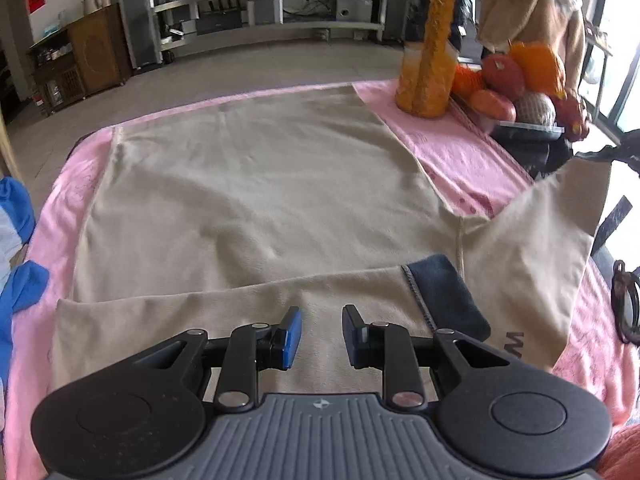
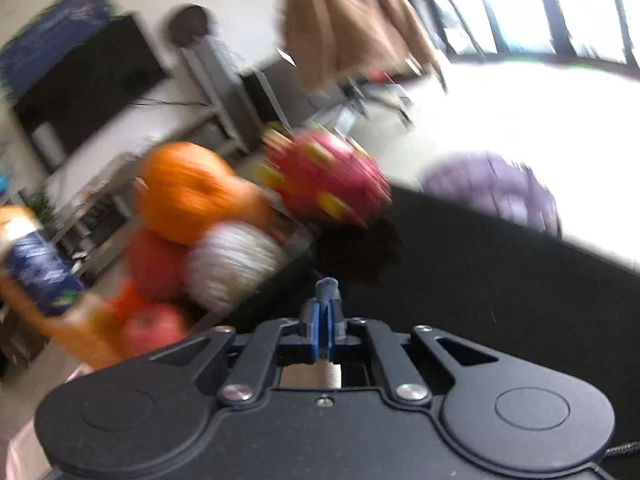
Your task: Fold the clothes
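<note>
Beige shirt (image 1: pixel 248 184): soft matt cloth; pink blanket (image 1: pixel 452 152) fuzzy, prob. terry; tongs' pads (image 1: pixel 294 330) glossy blue plastic.

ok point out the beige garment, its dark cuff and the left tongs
beige fabric garment (image 1: pixel 248 184): left wrist view, middle of the flat body panel
dark navy sleeve cuff (image 1: pixel 448 296): left wrist view, centre of the cuff
left tongs (image 1: pixel 321 338): left wrist view, midway between the blue-padded tips

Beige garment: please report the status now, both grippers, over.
Left gripper open, over folded sleeve. Right gripper shut on the other sleeve, lifted. Beige garment flat on pink blanket. Fruit pile at far right.
</note>
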A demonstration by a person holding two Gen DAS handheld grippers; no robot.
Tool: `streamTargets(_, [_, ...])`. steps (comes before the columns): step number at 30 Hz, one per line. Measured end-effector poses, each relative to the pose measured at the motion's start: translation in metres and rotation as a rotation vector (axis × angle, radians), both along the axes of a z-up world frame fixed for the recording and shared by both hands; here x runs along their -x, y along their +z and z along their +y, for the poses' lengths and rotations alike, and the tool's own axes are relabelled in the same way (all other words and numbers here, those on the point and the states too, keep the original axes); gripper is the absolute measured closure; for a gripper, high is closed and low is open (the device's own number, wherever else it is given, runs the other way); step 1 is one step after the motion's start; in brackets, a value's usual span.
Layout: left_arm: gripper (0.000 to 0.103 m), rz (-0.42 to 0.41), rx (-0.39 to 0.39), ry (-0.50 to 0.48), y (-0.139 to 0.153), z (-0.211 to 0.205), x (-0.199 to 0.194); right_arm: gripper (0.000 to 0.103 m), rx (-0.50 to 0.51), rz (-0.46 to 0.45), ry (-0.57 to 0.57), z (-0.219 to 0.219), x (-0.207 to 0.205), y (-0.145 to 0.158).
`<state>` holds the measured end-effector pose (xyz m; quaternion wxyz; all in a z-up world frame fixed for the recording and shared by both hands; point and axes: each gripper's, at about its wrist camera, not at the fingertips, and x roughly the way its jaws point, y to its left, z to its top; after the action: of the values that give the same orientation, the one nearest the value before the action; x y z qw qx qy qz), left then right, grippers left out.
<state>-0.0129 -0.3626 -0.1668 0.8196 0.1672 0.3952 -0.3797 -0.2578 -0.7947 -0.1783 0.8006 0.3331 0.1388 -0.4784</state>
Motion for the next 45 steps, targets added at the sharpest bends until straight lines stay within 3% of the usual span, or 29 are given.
streamTargets(9, [0.079, -0.06, 0.082, 0.105, 0.044, 0.082, -0.025, 0.099, 0.373, -0.04, 0.217, 0.167, -0.038, 0.148])
streamTargets(13, [0.078, -0.096, 0.08, 0.179, 0.057, 0.142, -0.042, 0.099, 0.431, -0.039, 0.318, 0.249, -0.063, 0.18])
streamTargets(17, [0.075, -0.103, 0.062, 0.269, 0.051, 0.2, -0.06, 0.099, 0.364, -0.096, 0.414, 0.326, -0.088, 0.171])
streamTargets(20, [0.076, -0.103, 0.056, 0.363, 0.038, 0.234, -0.073, 0.099, 0.297, -0.086, 0.492, 0.377, -0.115, 0.148])
streamTargets(24, [0.076, -0.072, 0.104, 0.477, 0.019, 0.264, -0.088, 0.099, 0.224, -0.004, 0.629, 0.432, -0.165, 0.108])
streamTargets(26, [0.076, -0.037, 0.13, 0.504, 0.013, 0.273, -0.094, 0.099, 0.219, 0.049, 0.678, 0.454, -0.188, 0.09])
streamTargets(32, [0.076, -0.05, 0.165, 0.541, 0.013, 0.283, -0.1, 0.099, 0.194, 0.169, 0.768, 0.505, -0.227, 0.047])
streamTargets(35, [0.076, -0.042, 0.157, 0.521, 0.01, 0.281, -0.1, 0.087, 0.081, 0.229, 0.891, 0.518, -0.239, 0.016])
streamTargets(37, [0.075, -0.031, 0.159, 0.5, 0.009, 0.28, -0.1, 0.075, -0.031, 0.205, 0.954, 0.515, -0.233, 0.01])
streamTargets(39, [0.075, -0.003, 0.166, 0.478, 0.008, 0.277, -0.099, 0.07, -0.102, 0.163, 0.968, 0.505, -0.223, 0.015])
streamTargets(45, [0.077, 0.182, 0.195, 0.303, 0.0, 0.248, -0.099, 0.068, -0.103, 0.036, 0.876, 0.434, -0.164, 0.08])
